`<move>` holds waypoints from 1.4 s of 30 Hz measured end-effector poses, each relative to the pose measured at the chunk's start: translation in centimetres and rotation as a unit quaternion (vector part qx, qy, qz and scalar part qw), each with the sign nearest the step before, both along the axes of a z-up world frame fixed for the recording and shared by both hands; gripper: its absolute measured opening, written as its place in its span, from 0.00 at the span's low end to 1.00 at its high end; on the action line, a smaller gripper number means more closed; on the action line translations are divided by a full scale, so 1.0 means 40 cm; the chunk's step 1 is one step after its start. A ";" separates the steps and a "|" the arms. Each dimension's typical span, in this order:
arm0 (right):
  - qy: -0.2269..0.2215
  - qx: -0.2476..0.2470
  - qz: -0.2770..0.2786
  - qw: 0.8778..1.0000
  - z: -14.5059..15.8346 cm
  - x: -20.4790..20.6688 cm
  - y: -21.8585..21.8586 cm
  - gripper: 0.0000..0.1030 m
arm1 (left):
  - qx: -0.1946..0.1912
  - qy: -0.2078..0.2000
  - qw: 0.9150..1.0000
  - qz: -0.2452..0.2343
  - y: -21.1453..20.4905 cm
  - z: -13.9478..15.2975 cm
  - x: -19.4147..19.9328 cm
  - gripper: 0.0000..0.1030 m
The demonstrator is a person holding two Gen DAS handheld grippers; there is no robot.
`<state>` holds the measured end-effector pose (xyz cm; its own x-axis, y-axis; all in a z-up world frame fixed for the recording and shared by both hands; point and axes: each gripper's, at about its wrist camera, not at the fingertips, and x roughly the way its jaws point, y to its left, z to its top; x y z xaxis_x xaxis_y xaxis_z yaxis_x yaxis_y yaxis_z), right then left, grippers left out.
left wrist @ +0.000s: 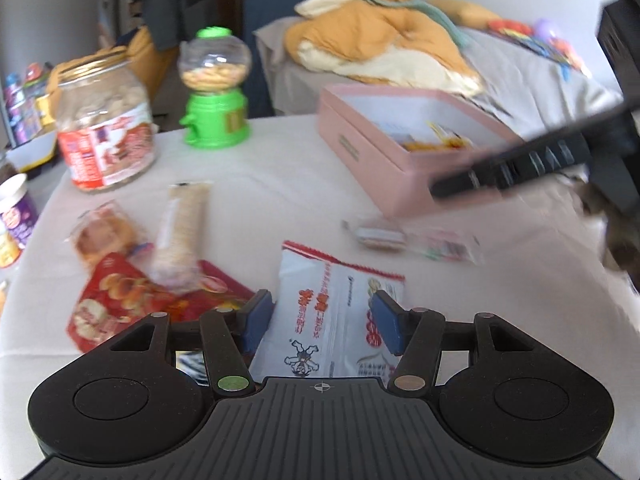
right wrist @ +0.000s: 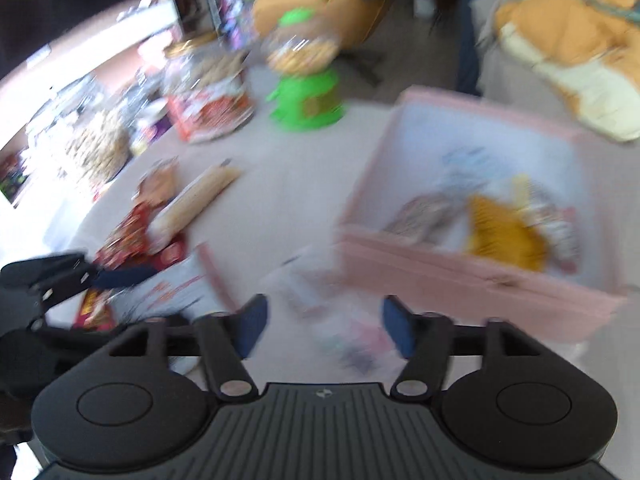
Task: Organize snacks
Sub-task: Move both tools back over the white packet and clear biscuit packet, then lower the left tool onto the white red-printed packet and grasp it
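On the cream-covered tabletop [left wrist: 280,184], at the far left, stands one clear jar [left wrist: 105,128] with a red label, full of pale biscuits. In front of it lie a small clear-wrapped pastry [left wrist: 105,236], a long sleeve of round crackers [left wrist: 182,232] and, under that sleeve's near end, one red chip bag [left wrist: 132,304]. One green candy dispenser [left wrist: 214,88] with a clear globe stands behind them.

The left claw [left wrist: 320,320] stands open, its blue pads either side of a white snack packet [left wrist: 332,308] printed in red with a small cartoon figure — whether the pads touch it cannot be told. Right of that lies one clear-wrapped cookie pack [left wrist: 404,240], just before the pink box [left wrist: 384,168].

The box is open-topped, white inside, holding several packets already: in the right wrist view one orange [right wrist: 504,236] and at least two pale ones, too blurred to count surely. The right claw [right wrist: 324,328] is open and empty above the clear pack — in the left wrist view it crosses the box's near right corner.
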<state>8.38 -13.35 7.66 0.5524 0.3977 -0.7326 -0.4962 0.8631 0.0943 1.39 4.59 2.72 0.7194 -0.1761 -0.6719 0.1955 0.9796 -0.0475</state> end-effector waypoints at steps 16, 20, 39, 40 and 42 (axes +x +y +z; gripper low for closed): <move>0.005 -0.029 0.039 0.999 -0.110 0.039 0.075 0.50 | 0.022 0.011 1.000 -0.004 -0.053 0.005 -0.026 0.59; 0.010 -0.016 0.005 1.000 -0.106 0.015 0.004 0.45 | 0.021 0.009 1.000 -0.014 -0.068 0.005 -0.027 0.59; -0.063 0.018 -0.127 0.990 -0.163 -0.156 -0.145 0.71 | 0.099 -0.004 0.992 -0.074 -0.196 -0.026 -0.047 0.73; -0.061 0.023 -0.127 0.990 -0.164 -0.154 -0.149 0.72 | 0.098 -0.007 0.992 -0.077 -0.195 -0.029 -0.049 0.74; -0.059 0.030 -0.128 0.990 -0.165 -0.154 -0.155 0.72 | 0.094 -0.013 0.992 -0.081 -0.193 -0.032 -0.053 0.76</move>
